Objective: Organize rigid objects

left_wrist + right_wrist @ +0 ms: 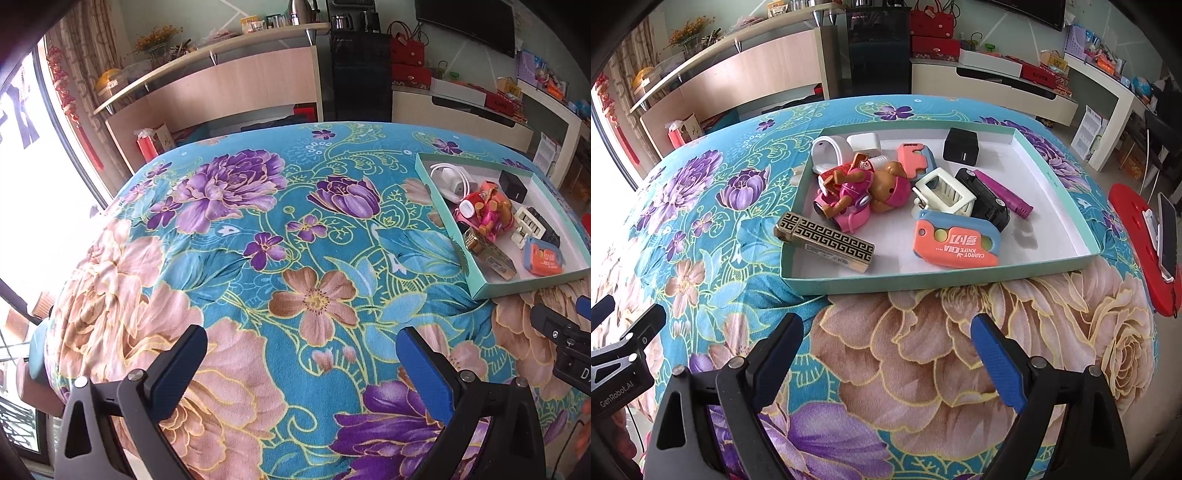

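Observation:
A shallow teal box lid (pixel 1071 192) lies on the floral blanket and holds several small objects: a pink toy dog (pixel 864 188), a gold patterned box (pixel 823 240) leaning over the lid's left wall, an orange-and-blue carrot knife (pixel 956 240), a white plug adapter (pixel 945 192), a black charger cube (pixel 960 146), a black toy car (pixel 986 199) and a purple lighter (pixel 1004 194). My right gripper (pixel 886 354) is open and empty, just in front of the lid. My left gripper (pixel 301 363) is open and empty over bare blanket, with the lid (pixel 439 206) to its far right.
The table is covered by a blue floral blanket (pixel 258 229). A red stool (pixel 1134 236) with a phone (pixel 1167 236) on it stands at the right. A wooden shelf counter (pixel 221 81) and a white TV cabinet (pixel 993 85) stand behind the table.

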